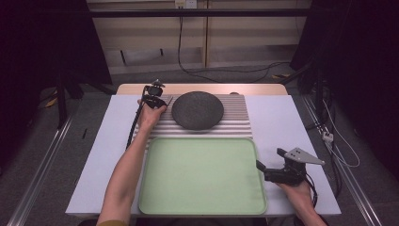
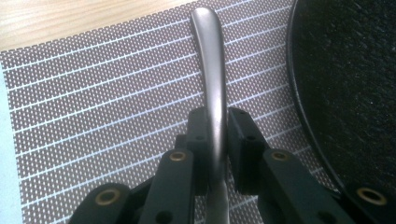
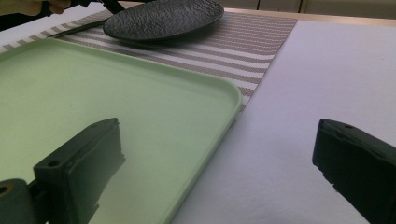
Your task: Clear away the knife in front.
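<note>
My left gripper is shut on the grey metal handle of a piece of cutlery; its working end is hidden behind the jaws. The handle lies over a striped placemat, just left of a dark round plate. From above, the left gripper sits at the plate's left edge on the placemat. My right gripper stands open with nothing between its jaws, on the white table beside the right rim of a pale green tray. The right gripper looks across the tray toward the plate.
The white tabletop has free room right of the placemat and tray. A wooden strip runs along the far edge. Cables lie on the floor beyond the table.
</note>
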`<state>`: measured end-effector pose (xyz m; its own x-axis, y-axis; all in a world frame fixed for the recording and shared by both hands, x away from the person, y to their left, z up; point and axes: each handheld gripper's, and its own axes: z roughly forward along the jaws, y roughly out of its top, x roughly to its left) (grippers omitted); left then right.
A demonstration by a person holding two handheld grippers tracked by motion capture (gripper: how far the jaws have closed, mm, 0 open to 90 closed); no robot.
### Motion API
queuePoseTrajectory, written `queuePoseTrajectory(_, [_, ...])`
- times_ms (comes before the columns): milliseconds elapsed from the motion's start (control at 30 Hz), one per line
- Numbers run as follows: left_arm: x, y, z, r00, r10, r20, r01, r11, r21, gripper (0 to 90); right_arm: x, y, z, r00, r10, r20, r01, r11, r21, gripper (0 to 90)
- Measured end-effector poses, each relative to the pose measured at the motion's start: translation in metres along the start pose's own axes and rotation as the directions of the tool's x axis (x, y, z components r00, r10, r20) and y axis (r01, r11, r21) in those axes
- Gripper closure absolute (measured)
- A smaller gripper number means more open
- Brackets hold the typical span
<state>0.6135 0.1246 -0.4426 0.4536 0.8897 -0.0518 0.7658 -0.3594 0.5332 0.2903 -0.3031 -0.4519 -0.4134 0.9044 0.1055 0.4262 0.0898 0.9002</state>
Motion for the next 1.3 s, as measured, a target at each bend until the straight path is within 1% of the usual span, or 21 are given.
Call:
queuePoseTrajectory(67, [0.000, -0.001, 0.000, 1.0000, -0.005, -0.003, 0.005, 1.0000, 0.001, 79.8, 0.000, 0.000, 0.000, 1.0000, 0.002, -0.003, -0.002, 1.000, -0.001, 1.9])
queuePoseTrajectory(100, [0.000, -0.001, 0.000, 0.9999, -0.005, -0.012, 0.005, 1.0000, -0.002, 79.9, 0.000, 0.000, 0.000, 1.0000, 0.000, -0.003, 0.000, 1.000, -0.003, 2.0])
queuePoseTrajectory(167, [-0.001, -0.001, -0.001, 0.9999, -0.009, -0.012, 0.009, 1.0000, -0.002, 79.9, 0.000, 0.000, 0.000, 1.0000, 0.001, -0.003, -0.001, 1.000, -0.004, 2.0])
queuePoseTrajectory(233, [-0.001, -0.001, -0.002, 0.9999, 0.003, -0.014, -0.003, 1.0000, 0.005, 79.8, 0.000, 0.000, 0.000, 1.0000, 0.002, -0.002, -0.002, 1.000, -0.005, 2.0])
queuePoseTrajectory(300, [-0.002, -0.001, -0.004, 0.9999, 0.004, -0.014, -0.003, 1.0000, 0.003, 79.8, 0.000, 0.000, 0.000, 1.0000, 0.002, -0.002, -0.002, 1.000, -0.004, 2.0])
queuePoseTrajectory(333, [-0.001, -0.001, -0.006, 0.9998, 0.018, -0.011, -0.018, 0.9998, 0.007, 79.9, 0.000, 0.000, 0.000, 1.0000, 0.002, -0.001, -0.002, 1.000, -0.004, 1.9])
queuePoseTrajectory(367, [-0.001, -0.001, -0.006, 0.9999, 0.007, -0.011, -0.007, 1.0000, 0.000, 79.8, 0.000, 0.000, 0.000, 1.0000, 0.001, -0.001, -0.001, 1.000, -0.005, 2.0])
queuePoseTrajectory(500, [-0.002, -0.001, -0.011, 0.9994, 0.033, -0.013, -0.033, 0.9994, 0.003, 79.9, 0.000, 0.000, 0.000, 1.0000, 0.001, 0.000, -0.001, 1.000, -0.005, 2.0])
queuePoseTrajectory(533, [-0.003, -0.002, -0.011, 0.9994, 0.031, -0.017, -0.031, 0.9995, -0.004, 79.9, 0.000, 0.000, 0.000, 1.0000, 0.000, 0.002, 0.000, 1.000, -0.006, 1.9])
queuePoseTrajectory(600, [-0.003, -0.001, -0.013, 0.9990, 0.043, -0.013, -0.043, 0.9991, -0.003, 79.9, 0.000, 0.000, 0.000, 1.0000, 0.000, 0.003, 0.000, 1.000, -0.005, 2.0])
queuePoseTrajectory(667, [-0.003, -0.001, -0.014, 0.9990, 0.043, -0.016, -0.043, 0.9991, -0.004, 79.9, 0.001, 0.000, 0.000, 1.0000, 0.000, 0.003, 0.000, 1.000, -0.004, 2.0])
queuePoseTrajectory(833, [-0.003, -0.003, -0.016, 0.9990, 0.043, -0.008, -0.044, 0.9990, -0.007, 79.9, 0.001, 0.000, 0.000, 1.0000, 0.000, 0.004, 0.000, 1.000, -0.004, 2.0])
queuePoseTrajectory(967, [-0.004, -0.005, -0.019, 0.9990, 0.044, -0.006, -0.044, 0.9989, -0.019, 79.9, 0.001, 0.000, 0.000, 1.0000, -0.002, 0.004, 0.002, 1.000, -0.003, 2.0])
queuePoseTrajectory(1000, [-0.003, -0.006, -0.020, 0.9989, 0.047, 0.001, -0.047, 0.9987, -0.018, 79.9, 0.001, 0.000, 0.000, 1.0000, -0.002, 0.004, 0.002, 1.000, -0.003, 2.0])
queuePoseTrajectory(1100, [-0.003, -0.007, -0.024, 0.9989, 0.046, 0.003, -0.046, 0.9986, -0.025, 79.9, 0.001, 0.000, 0.000, 1.0000, -0.004, 0.004, 0.004, 1.000, -0.003, 2.0])
queuePoseTrajectory(1167, [-0.003, -0.008, -0.027, 0.9986, 0.052, 0.006, -0.052, 0.9982, -0.030, 79.9, 0.001, 0.000, 0.000, 1.0000, -0.004, 0.006, 0.004, 1.000, -0.002, 1.9])
queuePoseTrajectory(1200, [-0.003, -0.008, -0.028, 0.9988, 0.048, 0.005, -0.048, 0.9983, -0.032, 79.9, 0.001, 0.000, 0.000, 1.0000, -0.005, 0.007, 0.005, 1.000, -0.002, 2.0])
queuePoseTrajectory(1267, [-0.003, -0.008, -0.031, 0.9984, 0.056, 0.006, -0.055, 0.9978, -0.036, 79.9, 0.001, 0.000, 0.000, 1.0000, -0.005, 0.008, 0.005, 1.000, -0.002, 2.0])
queuePoseTrajectory(1300, [-0.004, -0.009, -0.032, 0.9986, 0.052, 0.004, -0.052, 0.9978, -0.042, 79.9, 0.001, 0.000, 0.000, 1.0000, -0.005, 0.008, 0.005, 1.000, -0.002, 2.0])
